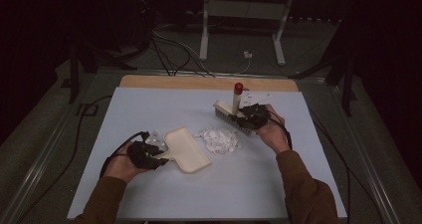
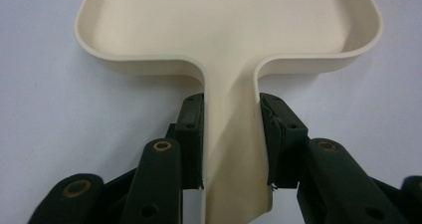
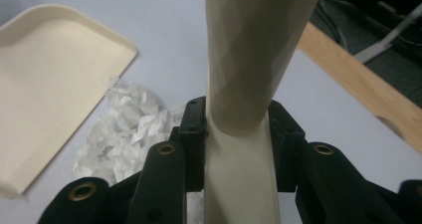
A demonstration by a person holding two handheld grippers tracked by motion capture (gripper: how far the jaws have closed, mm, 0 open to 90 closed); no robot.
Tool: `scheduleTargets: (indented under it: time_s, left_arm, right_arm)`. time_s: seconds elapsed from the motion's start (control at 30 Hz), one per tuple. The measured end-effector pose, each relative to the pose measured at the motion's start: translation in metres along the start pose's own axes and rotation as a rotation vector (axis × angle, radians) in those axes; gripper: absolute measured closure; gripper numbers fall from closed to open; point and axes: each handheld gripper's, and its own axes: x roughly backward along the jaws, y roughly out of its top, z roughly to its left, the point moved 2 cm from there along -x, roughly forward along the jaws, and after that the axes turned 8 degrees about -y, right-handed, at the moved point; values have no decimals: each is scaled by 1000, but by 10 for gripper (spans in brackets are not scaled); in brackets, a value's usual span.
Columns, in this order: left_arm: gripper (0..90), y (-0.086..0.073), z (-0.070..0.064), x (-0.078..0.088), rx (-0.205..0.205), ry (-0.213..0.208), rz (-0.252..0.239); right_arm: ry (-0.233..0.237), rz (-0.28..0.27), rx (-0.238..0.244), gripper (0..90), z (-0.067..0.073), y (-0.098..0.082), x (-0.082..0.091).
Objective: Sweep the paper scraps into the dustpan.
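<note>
A cream dustpan (image 1: 187, 148) lies on the pale blue table (image 1: 149, 109), its mouth facing a heap of white paper scraps (image 1: 219, 139). My left gripper (image 1: 158, 157) is shut on the dustpan's handle (image 2: 233, 134); the pads (image 2: 193, 134) press both sides of it. A cream hand brush (image 1: 230, 113) with a red-tipped handle (image 1: 238, 88) stands just right of the scraps. My right gripper (image 1: 249, 118) is shut on the brush handle (image 3: 249, 74). In the right gripper view the scraps (image 3: 127, 129) lie between the brush and the dustpan (image 3: 50, 84).
A wooden strip (image 1: 209, 82) runs along the table's far edge. Beyond it stand a white table frame (image 1: 244, 25) and cables on the floor (image 1: 174, 50). Cables trail from both grippers over the table's sides.
</note>
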Motion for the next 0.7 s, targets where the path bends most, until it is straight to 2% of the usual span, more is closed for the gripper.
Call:
scheduleTargets:
  time_s: [0.13, 0.3, 0.43, 0.7]
  left_arm:
    - [663, 2, 1, -3, 0, -9, -2]
    - [663, 4, 3, -4, -1, -19, -1]
    - [663, 5, 4, -5, -4, -26, 0]
    - [663, 6, 2, -6, -18, -33, 5]
  right_arm:
    - [22, 18, 29, 675, 5, 0, -9]
    - [58, 70, 115, 675, 15, 2, -17]
    - [113, 65, 151, 675, 21, 4, -15]
    - [191, 46, 226, 675, 28, 2, -7]
